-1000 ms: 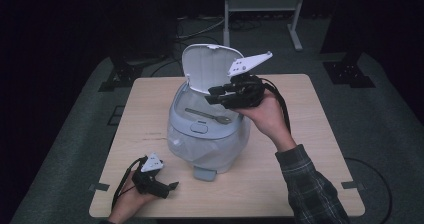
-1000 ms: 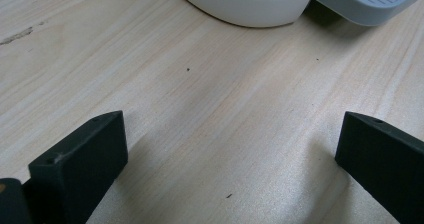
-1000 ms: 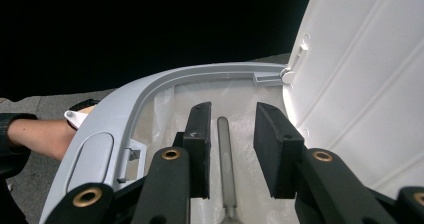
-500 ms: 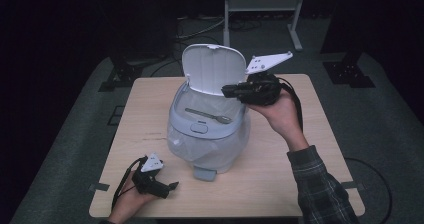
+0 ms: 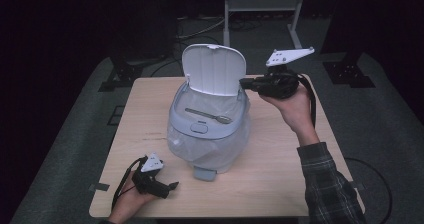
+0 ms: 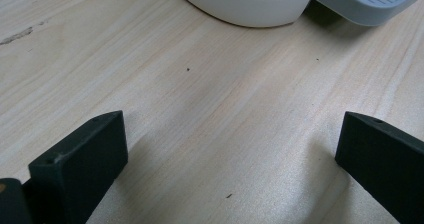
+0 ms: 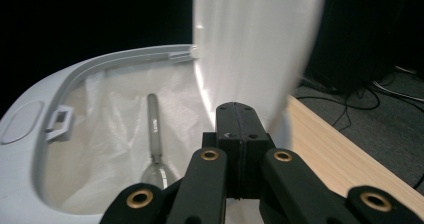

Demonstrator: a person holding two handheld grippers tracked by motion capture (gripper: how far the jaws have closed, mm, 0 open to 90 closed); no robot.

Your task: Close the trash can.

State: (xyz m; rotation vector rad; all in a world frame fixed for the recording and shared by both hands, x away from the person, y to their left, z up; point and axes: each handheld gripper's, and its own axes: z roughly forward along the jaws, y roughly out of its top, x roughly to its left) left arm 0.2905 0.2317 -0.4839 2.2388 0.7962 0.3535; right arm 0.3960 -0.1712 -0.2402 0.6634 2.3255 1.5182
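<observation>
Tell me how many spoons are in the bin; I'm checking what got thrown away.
1: a silver metal spoon lying on the clear plastic liner inside the open grey pedal bin. Others could be hidden beneath the liner's folds.

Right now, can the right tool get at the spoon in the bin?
Probably yes: the lid stands open, the spoon lies exposed on the bag, and the right tool sits beside the rim. Its jaws are shut, so they must open first.

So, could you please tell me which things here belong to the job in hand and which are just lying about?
In the job:
- bin with lid up
- spoon lying in its liner
- right tool, shut, beside the lid

Lying about:
- left tool, open, resting on the table
- metal stand behind the table
</observation>
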